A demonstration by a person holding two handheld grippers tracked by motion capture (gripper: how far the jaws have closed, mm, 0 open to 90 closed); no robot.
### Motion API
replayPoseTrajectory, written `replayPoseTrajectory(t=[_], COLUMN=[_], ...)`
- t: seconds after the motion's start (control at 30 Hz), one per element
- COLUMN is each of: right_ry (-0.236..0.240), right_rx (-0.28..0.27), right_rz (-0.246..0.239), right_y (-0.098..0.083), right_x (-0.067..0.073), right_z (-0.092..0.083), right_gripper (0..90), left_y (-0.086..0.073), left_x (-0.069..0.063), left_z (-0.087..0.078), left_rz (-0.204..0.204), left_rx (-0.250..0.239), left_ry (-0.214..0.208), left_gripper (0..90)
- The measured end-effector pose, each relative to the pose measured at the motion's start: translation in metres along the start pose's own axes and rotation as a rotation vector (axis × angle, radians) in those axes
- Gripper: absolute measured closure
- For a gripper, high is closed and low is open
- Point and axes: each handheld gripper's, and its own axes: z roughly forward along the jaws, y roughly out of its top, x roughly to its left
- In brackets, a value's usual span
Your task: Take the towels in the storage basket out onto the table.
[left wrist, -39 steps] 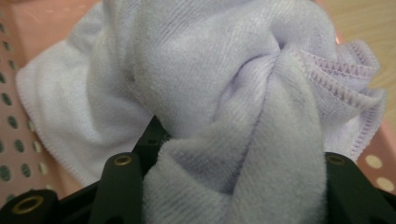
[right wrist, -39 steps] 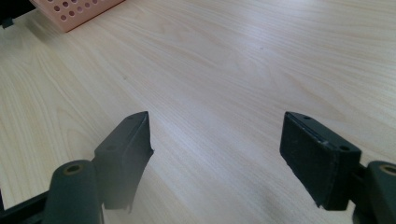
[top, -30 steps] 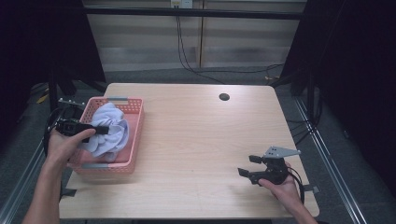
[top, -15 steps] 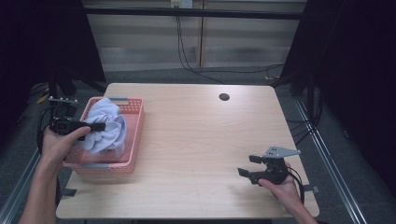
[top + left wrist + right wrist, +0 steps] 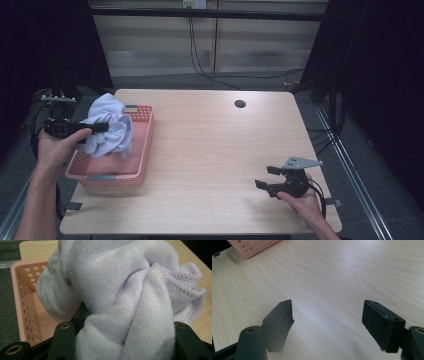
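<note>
Gripping the towel (image 5: 107, 127) bunched between its jaws, our left gripper (image 5: 80, 127) holds it above the pink basket (image 5: 142, 150); our right gripper (image 5: 267, 180) rests open on the table (image 5: 210, 145).

Basket floor (image 5: 137, 145) partly behind towel (image 5: 107, 125)

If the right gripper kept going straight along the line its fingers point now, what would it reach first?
Probably the pink basket. The open right gripper holds nothing and points low across bare table toward the basket's near corner, though depth is unclear. The left gripper holds the towel over that basket.
</note>
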Motion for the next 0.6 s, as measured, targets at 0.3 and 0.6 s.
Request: replayPoseTrajectory(t=[0.3,0.6], right_ry=[0.000,0.001], right_rx=[0.001,-0.001], right_rz=[0.002,0.003], right_y=[0.000,0.000], right_x=[0.000,0.000], right_z=[0.000,0.000], right_gripper=[24.7,24.7], left_y=[0.014,0.030], left_x=[-0.010,-0.026], left_z=[-0.017,-0.038], left_rz=[0.030,0.055], left_rx=[-0.031,-0.089], left_ry=[0.001,-0.006], left_gripper=[47.5,47.2])
